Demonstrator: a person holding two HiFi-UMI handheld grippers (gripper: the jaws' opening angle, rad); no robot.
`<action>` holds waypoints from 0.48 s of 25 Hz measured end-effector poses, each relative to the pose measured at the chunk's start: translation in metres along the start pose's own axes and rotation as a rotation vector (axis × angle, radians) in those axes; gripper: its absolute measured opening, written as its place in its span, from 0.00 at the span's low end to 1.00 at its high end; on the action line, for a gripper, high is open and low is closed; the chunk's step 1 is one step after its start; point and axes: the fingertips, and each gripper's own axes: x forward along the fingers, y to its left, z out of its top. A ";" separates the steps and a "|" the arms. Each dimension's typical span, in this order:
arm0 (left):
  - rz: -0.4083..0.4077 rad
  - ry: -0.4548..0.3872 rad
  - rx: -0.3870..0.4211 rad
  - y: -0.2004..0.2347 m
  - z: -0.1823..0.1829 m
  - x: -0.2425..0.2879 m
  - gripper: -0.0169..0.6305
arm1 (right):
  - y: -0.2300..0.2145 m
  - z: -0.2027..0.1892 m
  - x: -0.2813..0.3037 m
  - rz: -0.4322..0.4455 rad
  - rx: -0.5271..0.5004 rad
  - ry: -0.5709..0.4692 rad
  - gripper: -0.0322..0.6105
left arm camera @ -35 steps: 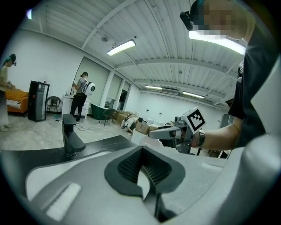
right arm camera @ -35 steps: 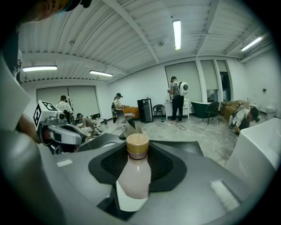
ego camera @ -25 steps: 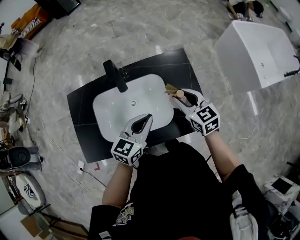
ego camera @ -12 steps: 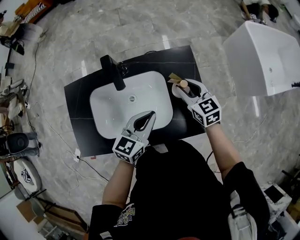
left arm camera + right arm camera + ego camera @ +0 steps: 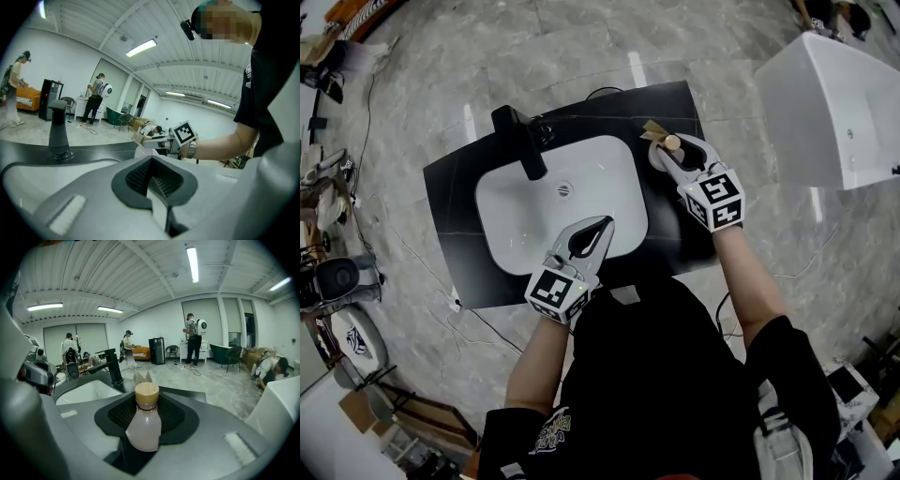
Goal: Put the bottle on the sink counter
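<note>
A small pale pink bottle point(image 5: 143, 425) with a wooden cap point(image 5: 672, 142) is gripped at its body by my right gripper point(image 5: 667, 157), which is shut on it. It hangs over the right back part of the black sink counter point(image 5: 670, 103), right of the white basin point(image 5: 548, 202). Whether its base touches the counter cannot be made out. My left gripper point(image 5: 589, 236) is shut with nothing in it, over the basin's front rim. In the left gripper view the shut jaws point(image 5: 152, 180) point toward the right gripper point(image 5: 166, 140).
A black faucet point(image 5: 523, 141) stands at the basin's back left, also seen as faucet point(image 5: 111, 365). A tan folded paper piece point(image 5: 654, 128) lies just beyond the bottle. A white bathtub point(image 5: 834, 103) stands to the right. Cables run over the marble floor; people stand far off.
My right gripper has carried the bottle farther back along the counter's right side, closer to the tan paper. The left gripper has stayed over the basin's front rim.
</note>
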 end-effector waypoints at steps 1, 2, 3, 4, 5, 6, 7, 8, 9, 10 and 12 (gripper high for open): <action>0.003 0.004 -0.003 0.001 -0.002 0.001 0.03 | -0.003 0.000 0.003 -0.003 -0.001 0.000 0.31; 0.006 0.006 -0.006 0.003 -0.004 0.001 0.03 | -0.005 0.000 0.007 -0.007 -0.002 0.000 0.31; 0.009 0.008 -0.009 0.004 -0.005 0.002 0.03 | -0.008 0.000 0.010 -0.009 -0.003 0.000 0.31; 0.012 0.010 -0.013 0.005 -0.005 0.002 0.03 | -0.009 0.000 0.013 -0.011 -0.004 -0.001 0.31; 0.014 0.012 -0.016 0.006 -0.005 0.003 0.03 | -0.011 0.000 0.016 -0.012 -0.005 -0.002 0.31; 0.015 0.014 -0.019 0.006 -0.005 0.003 0.03 | -0.013 0.001 0.019 -0.013 -0.006 -0.003 0.31; 0.014 0.013 -0.021 0.006 -0.006 0.004 0.03 | -0.015 0.002 0.021 -0.014 -0.007 -0.004 0.31; 0.013 0.012 -0.022 0.006 -0.006 0.004 0.03 | -0.016 0.003 0.024 -0.014 -0.009 -0.006 0.31; 0.014 0.012 -0.023 0.007 -0.006 0.005 0.03 | -0.018 0.004 0.026 -0.014 -0.010 -0.007 0.31; 0.017 0.014 -0.025 0.007 -0.006 0.004 0.03 | -0.019 0.005 0.029 -0.014 -0.012 -0.009 0.31; 0.027 0.021 -0.028 0.009 -0.006 0.004 0.03 | -0.021 0.006 0.035 -0.011 -0.017 -0.009 0.31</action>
